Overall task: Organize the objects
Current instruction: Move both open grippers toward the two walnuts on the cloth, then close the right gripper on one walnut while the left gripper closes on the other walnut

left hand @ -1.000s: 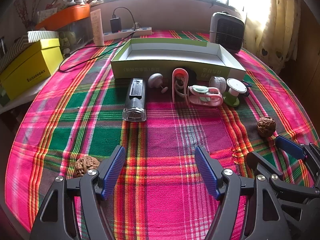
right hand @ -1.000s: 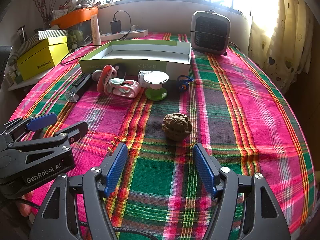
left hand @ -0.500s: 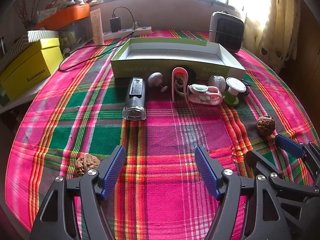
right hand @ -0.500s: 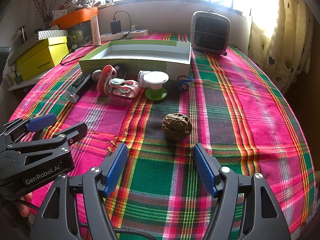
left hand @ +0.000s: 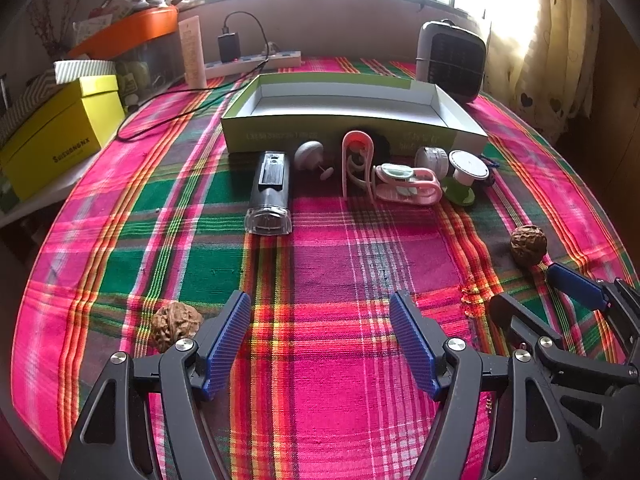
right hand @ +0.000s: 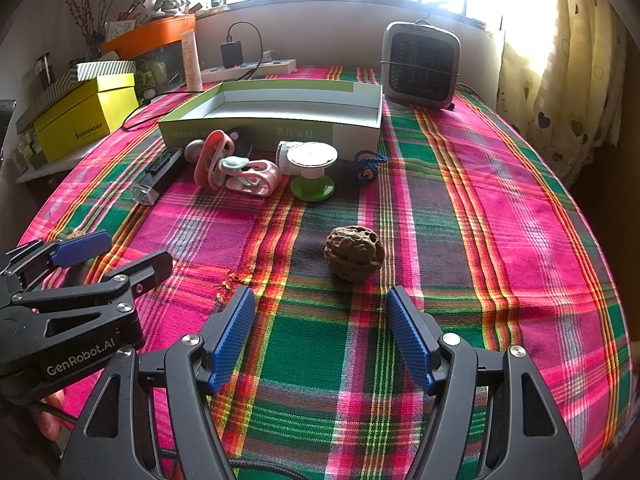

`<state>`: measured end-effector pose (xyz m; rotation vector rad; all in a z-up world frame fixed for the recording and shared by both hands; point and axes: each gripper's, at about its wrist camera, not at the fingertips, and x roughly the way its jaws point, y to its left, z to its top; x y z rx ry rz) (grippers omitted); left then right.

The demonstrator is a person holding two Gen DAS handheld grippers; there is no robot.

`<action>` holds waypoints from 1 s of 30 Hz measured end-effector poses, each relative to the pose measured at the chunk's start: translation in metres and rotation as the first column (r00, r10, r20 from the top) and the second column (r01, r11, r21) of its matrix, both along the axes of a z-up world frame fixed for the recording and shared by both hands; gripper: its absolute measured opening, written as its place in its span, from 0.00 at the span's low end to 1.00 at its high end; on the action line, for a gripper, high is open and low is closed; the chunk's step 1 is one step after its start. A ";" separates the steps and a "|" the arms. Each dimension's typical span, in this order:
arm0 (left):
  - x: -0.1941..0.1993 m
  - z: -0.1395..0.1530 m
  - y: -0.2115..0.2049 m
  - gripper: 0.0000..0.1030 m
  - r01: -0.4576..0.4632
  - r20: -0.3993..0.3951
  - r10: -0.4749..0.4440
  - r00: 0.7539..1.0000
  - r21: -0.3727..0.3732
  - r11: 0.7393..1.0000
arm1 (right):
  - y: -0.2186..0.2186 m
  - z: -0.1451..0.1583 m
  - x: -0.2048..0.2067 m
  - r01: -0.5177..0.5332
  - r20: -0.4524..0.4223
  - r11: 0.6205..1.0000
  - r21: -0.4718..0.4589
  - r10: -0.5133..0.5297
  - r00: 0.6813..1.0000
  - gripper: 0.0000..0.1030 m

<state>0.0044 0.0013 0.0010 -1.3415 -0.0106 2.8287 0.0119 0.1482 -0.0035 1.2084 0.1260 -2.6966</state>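
Observation:
An empty green-and-white box (left hand: 352, 120) (right hand: 272, 116) lies at the table's far side. In front of it lie a black stapler (left hand: 270, 188), a grey knob (left hand: 310, 154), pink clips (left hand: 404, 184) (right hand: 240, 168) and a green-based spool (left hand: 464, 176) (right hand: 312, 168). One walnut (left hand: 174, 326) sits just left of my open, empty left gripper (left hand: 320, 340). A second walnut (right hand: 354, 252) (left hand: 528, 240) lies just ahead of my open, empty right gripper (right hand: 320, 336), which also shows in the left wrist view (left hand: 536, 296).
A plaid cloth (right hand: 480, 220) covers the round table. A small grey heater (right hand: 420, 64) stands at the back right, a power strip (left hand: 256, 60) at the back, a yellow box (left hand: 56, 140) on a shelf at left. A blue cord (right hand: 368, 162) lies beside the spool.
Both grippers stay open and nearly still; the left wrist view has shifted only slightly. No object has moved.

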 end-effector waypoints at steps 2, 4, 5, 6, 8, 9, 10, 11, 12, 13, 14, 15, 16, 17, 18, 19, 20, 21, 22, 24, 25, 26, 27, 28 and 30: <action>0.000 0.000 0.000 0.70 0.000 0.001 0.000 1.000 0.000 1.000 | 0.000 0.000 -0.001 -0.004 0.001 1.000 0.000 0.004 1.000 0.66; 0.001 0.000 0.000 0.70 0.001 -0.001 -0.001 1.000 0.000 1.000 | 0.001 -0.001 0.001 -0.008 0.002 1.000 0.002 0.008 1.000 0.66; 0.002 0.000 0.000 0.70 0.005 -0.003 -0.005 1.000 -0.001 1.000 | 0.001 0.000 0.001 -0.012 0.002 1.000 0.001 0.012 1.000 0.66; 0.001 0.000 0.000 0.70 0.008 -0.005 -0.008 1.000 -0.002 1.000 | 0.001 0.000 0.001 -0.016 0.003 1.000 0.000 0.016 1.000 0.66; 0.003 0.000 0.000 0.70 0.020 -0.014 -0.020 1.000 -0.001 1.000 | 0.001 0.001 0.003 -0.027 0.004 1.000 -0.001 0.027 1.000 0.66; 0.005 -0.001 0.000 0.70 0.030 -0.018 -0.030 0.999 -0.002 1.000 | 0.001 0.001 0.004 -0.033 0.004 0.999 0.001 0.033 0.999 0.66; 0.006 0.000 0.000 0.70 0.040 -0.019 -0.040 0.999 0.000 0.999 | 0.001 0.001 0.004 -0.040 0.006 0.999 0.002 0.040 0.999 0.66; 0.006 0.000 -0.001 0.70 0.050 -0.018 -0.050 0.999 0.002 0.999 | 0.002 0.001 0.005 -0.044 0.008 0.999 0.002 0.044 0.999 0.66; 0.007 0.000 -0.002 0.70 0.062 -0.016 -0.062 0.998 0.003 0.998 | 0.004 0.002 0.006 -0.051 0.009 0.999 0.002 0.051 0.999 0.66; 0.009 0.001 -0.002 0.70 0.074 -0.016 -0.073 0.997 0.002 0.997 | 0.005 0.002 0.007 -0.058 0.007 0.998 0.003 0.058 0.998 0.66; 0.011 0.001 -0.003 0.70 0.081 -0.017 -0.081 0.997 0.001 0.997 | 0.007 0.001 0.008 -0.060 0.005 0.998 0.003 0.060 0.998 0.66; 0.013 0.001 -0.003 0.70 0.088 -0.019 -0.088 0.996 -0.001 0.996 | 0.008 0.001 0.009 -0.059 0.004 0.998 0.003 0.059 0.998 0.66; 0.015 0.001 -0.003 0.70 0.096 -0.019 -0.096 0.995 -0.001 0.995 | 0.011 0.001 0.009 -0.053 0.003 0.999 0.000 0.053 0.999 0.66; 0.015 0.001 -0.005 0.70 0.100 -0.016 -0.100 0.995 0.004 0.995 | 0.014 0.001 0.009 -0.045 0.001 0.999 0.000 0.045 0.999 0.66; 0.017 0.002 -0.006 0.70 0.102 -0.013 -0.102 0.995 0.011 0.995 | 0.016 0.001 0.009 -0.037 0.000 0.999 0.002 0.037 0.999 0.66; 0.017 0.003 -0.007 0.70 0.105 -0.009 -0.105 0.994 0.021 0.994 | 0.019 0.001 0.008 -0.031 0.000 1.000 0.002 0.031 1.000 0.66; 0.018 0.003 -0.009 0.70 0.108 -0.007 -0.108 0.994 0.027 0.994 | 0.022 0.001 0.007 -0.024 0.001 1.000 0.000 0.024 1.000 0.66; 0.019 0.004 -0.011 0.70 0.111 -0.004 -0.111 0.994 0.038 0.993 | 0.024 0.001 0.006 -0.015 0.001 1.000 -0.001 0.015 1.000 0.66; 0.019 0.004 -0.012 0.70 0.115 -0.003 -0.115 0.993 0.044 0.992 | 0.027 0.001 0.005 -0.009 0.000 1.000 -0.003 0.009 1.000 0.66; 0.020 0.005 -0.016 0.69 0.114 -0.003 -0.114 0.993 0.053 0.992 | 0.028 0.001 0.002 -0.005 0.000 1.000 0.000 0.005 1.000 0.66; 0.022 0.005 -0.019 0.69 0.109 -0.006 -0.109 0.994 0.056 0.992 | 0.028 0.002 0.000 -0.006 -0.001 1.000 0.002 0.006 1.000 0.66; 0.024 0.006 -0.021 0.69 0.104 -0.011 -0.104 0.995 0.059 0.993 | 0.027 0.001 0.000 -0.010 -0.002 1.000 0.002 0.010 1.000 0.66; 0.026 0.006 -0.023 0.69 0.103 -0.018 -0.102 0.995 0.064 0.993 | 0.027 0.001 -0.002 -0.013 -0.002 1.000 0.001 0.013 1.000 0.66; 0.028 0.007 -0.025 0.69 0.107 -0.026 -0.106 0.994 0.067 0.992 | 0.026 0.001 -0.004 -0.018 -0.002 1.000 0.001 0.018 1.000 0.66; 0.032 0.010 -0.029 0.69 0.111 -0.043 -0.108 0.993 0.071 0.991 | 0.026 0.001 -0.008 -0.027 0.000 1.000 0.003 0.027 1.000 0.66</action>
